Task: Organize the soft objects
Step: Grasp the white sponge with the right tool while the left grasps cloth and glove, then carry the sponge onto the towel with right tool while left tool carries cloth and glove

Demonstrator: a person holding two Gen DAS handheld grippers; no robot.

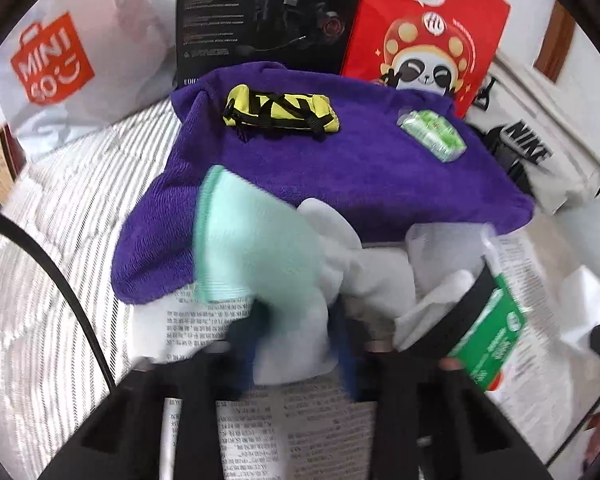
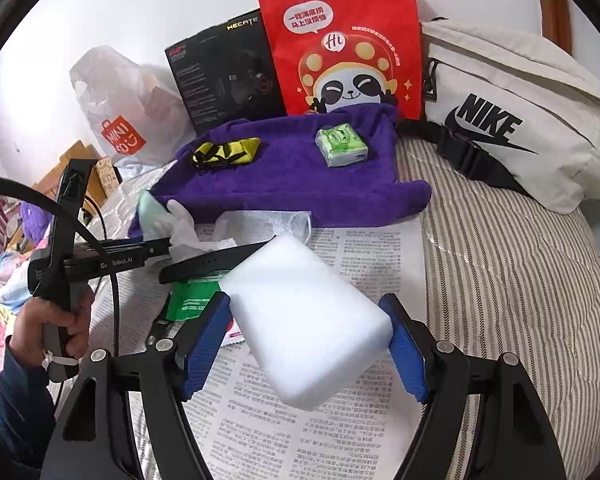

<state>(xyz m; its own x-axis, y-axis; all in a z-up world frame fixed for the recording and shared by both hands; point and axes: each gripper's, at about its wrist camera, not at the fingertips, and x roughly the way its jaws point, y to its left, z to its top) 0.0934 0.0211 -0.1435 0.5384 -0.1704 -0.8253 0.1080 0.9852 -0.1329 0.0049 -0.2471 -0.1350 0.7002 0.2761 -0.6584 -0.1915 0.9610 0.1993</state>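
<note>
Two grippers over a bed (image 2: 520, 272), soft things on spread newspaper (image 2: 360, 252).

Purple towel (image 2: 300, 176) at 12 o'clock, carrying a yellow pouch (image 2: 226, 152) and a green tissue pack (image 2: 342, 146). White foam block (image 2: 300, 320) squeezed between the right gripper (image 2: 306, 344) fingers. Mint-and-white cloth (image 1: 268, 256) at the towel's near edge, pinched by the left gripper (image 1: 296, 340) fingers, just closed.

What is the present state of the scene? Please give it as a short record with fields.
surface: newspaper spread on a striped bed cover
left gripper: shut on a mint and white cloth
right gripper: shut on a white foam block
on the purple towel: yellow and black pouch, green tissue pack
behind: red panda bag, white Nike bag
</note>
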